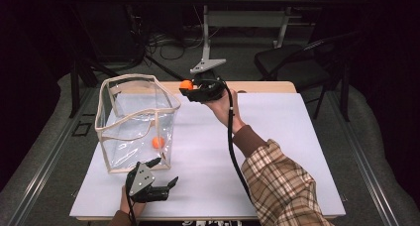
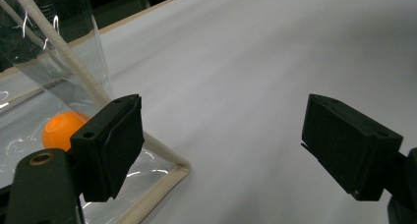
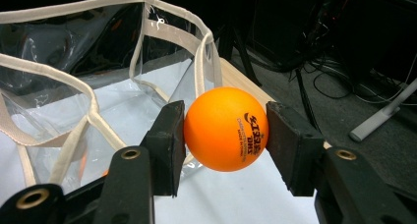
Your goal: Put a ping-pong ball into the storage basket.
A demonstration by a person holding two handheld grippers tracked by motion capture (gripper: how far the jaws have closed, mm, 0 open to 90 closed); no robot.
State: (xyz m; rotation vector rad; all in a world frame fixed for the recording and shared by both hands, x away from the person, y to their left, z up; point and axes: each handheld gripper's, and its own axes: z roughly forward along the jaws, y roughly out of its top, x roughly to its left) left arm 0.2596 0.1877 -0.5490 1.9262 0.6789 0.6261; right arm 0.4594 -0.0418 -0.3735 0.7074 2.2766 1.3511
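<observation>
While raised beside the clear bag [image 1: 136,119], right claw [image 1: 190,87] clamped on orange ball [image 1: 185,84]; left claw [image 1: 161,179] apart, low.

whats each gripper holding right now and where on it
The right gripper clamps an orange ball across its middle, one pad on each side. The left gripper is open, holding nothing.

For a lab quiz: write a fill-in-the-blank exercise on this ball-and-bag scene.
1. The right gripper is shut on an ____ ball.
2. The clear bag already holds ____ ball.
3. The left gripper has its jaws ____.
4. The bag stands on a ____ table.

Missing words: orange; one; open; white
</observation>
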